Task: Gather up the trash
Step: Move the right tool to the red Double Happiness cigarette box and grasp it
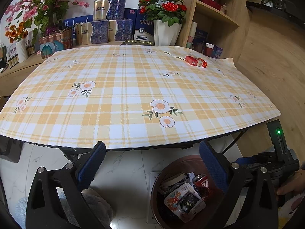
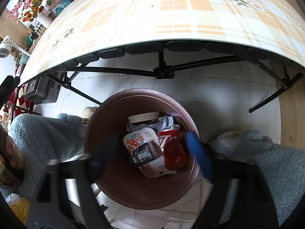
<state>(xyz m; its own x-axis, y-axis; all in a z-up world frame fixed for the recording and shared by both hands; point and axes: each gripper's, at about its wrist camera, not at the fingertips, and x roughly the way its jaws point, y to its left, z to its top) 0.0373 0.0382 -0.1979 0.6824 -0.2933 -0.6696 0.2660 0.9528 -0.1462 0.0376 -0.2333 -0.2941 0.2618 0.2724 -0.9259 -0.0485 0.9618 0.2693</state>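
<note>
— Where is the rubbish sitting right now?

— Most of it is lying in the brown bin [image 2: 106, 171] on the tiled floor, just off the near edge of the table [image 1: 133, 87]. A red can [image 2: 171, 145] is lying at about three o'clock inside it, touching a flowered packet [image 2: 137, 139] at the centre. A dark wrapper [image 2: 142, 154] is lying on that packet, and a pale round lid [image 2: 144, 117] is sitting at twelve o'clock over some crumpled paper.

— And the right claw?

— The right gripper [image 2: 150, 158] is hanging over the bin, pointing steeply down. Its jaws are standing wide apart, released, with nothing pressed between them; the pads are blurring in the picture.

— The left one?

— The left gripper [image 1: 152, 164] is hovering lower than the tabletop, at its near edge, aiming across the cloth. It is released too, its blue pads [image 1: 90, 166] standing well apart and gripping nothing.

— Is anything waiting on the table?

— A red box [image 1: 196, 61] is lying flat at about one o'clock on the checked cloth, near the far right corner. Beyond the far edge, red roses in a white pot [image 1: 165, 32] are standing at twelve o'clock.
</note>
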